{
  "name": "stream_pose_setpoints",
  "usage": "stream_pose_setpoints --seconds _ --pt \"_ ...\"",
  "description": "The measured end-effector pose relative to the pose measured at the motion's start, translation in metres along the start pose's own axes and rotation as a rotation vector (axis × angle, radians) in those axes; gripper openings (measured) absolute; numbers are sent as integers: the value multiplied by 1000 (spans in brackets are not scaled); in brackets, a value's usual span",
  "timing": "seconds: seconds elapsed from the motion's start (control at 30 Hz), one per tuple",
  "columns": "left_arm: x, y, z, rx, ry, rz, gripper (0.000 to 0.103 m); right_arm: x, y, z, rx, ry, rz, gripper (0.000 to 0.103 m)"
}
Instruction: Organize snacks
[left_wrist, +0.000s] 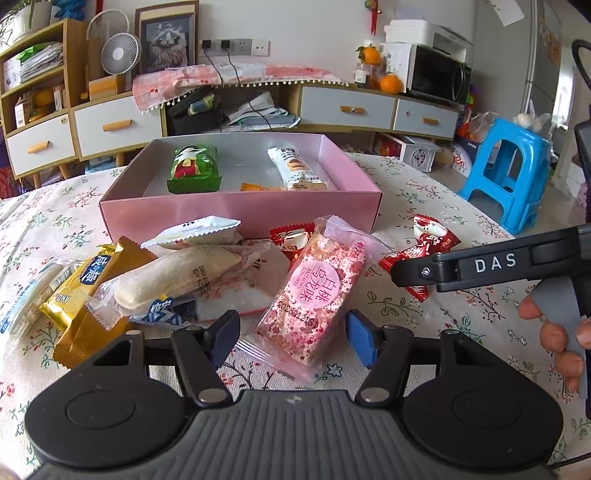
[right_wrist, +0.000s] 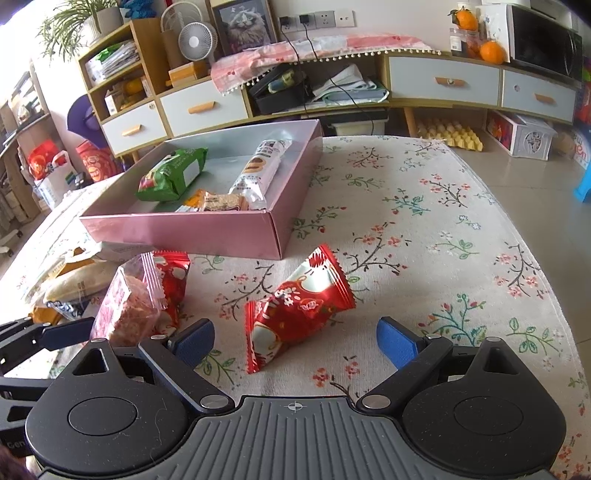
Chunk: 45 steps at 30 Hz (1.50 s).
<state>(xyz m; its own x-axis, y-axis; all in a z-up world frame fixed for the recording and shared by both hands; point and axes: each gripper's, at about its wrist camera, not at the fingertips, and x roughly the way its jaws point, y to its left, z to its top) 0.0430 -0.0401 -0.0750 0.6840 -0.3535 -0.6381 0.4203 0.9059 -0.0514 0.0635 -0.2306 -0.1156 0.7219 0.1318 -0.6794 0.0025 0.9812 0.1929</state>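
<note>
A pink box (left_wrist: 236, 212) (right_wrist: 184, 230) on the floral tablecloth holds a green packet (left_wrist: 194, 168) (right_wrist: 171, 177), a white bar (left_wrist: 295, 168) (right_wrist: 258, 171) and small orange snacks (right_wrist: 218, 201). My left gripper (left_wrist: 291, 338) is open, its pads on either side of a pink speckled nougat packet (left_wrist: 314, 291) (right_wrist: 125, 306). My right gripper (right_wrist: 295, 345) is open around the near end of a red candy packet (right_wrist: 295, 306) (left_wrist: 424, 247). It shows from the side in the left wrist view (left_wrist: 402, 271). Loose snacks lie at the left: a gold packet (left_wrist: 92, 288), a cream cake (left_wrist: 173, 277).
A second red packet (left_wrist: 291, 240) (right_wrist: 171, 280) lies in front of the box. A cabinet with drawers (left_wrist: 343, 107) stands behind the table. A blue stool (left_wrist: 513, 170) stands on the floor at the right. The cloth's right half (right_wrist: 443, 240) is bare.
</note>
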Motion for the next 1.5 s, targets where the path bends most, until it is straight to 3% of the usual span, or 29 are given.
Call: stream_pose_setpoints --seconds 0.33,0.43,0.57,0.8,1.5 --pt "6 3 5 48 19 -28 60 2 4 4 6 -16 2 90" --pt "5 1 5 68 20 -41 55 2 4 5 14 -19 5 87" --pt "2 -3 6 93 20 -55 41 2 4 7 24 -20 24 76" --pt "-1 -5 7 100 43 -71 31 -1 5 7 14 -15 31 36" --pt "-24 3 19 -34 146 -139 30 -32 25 6 1 62 154 36"
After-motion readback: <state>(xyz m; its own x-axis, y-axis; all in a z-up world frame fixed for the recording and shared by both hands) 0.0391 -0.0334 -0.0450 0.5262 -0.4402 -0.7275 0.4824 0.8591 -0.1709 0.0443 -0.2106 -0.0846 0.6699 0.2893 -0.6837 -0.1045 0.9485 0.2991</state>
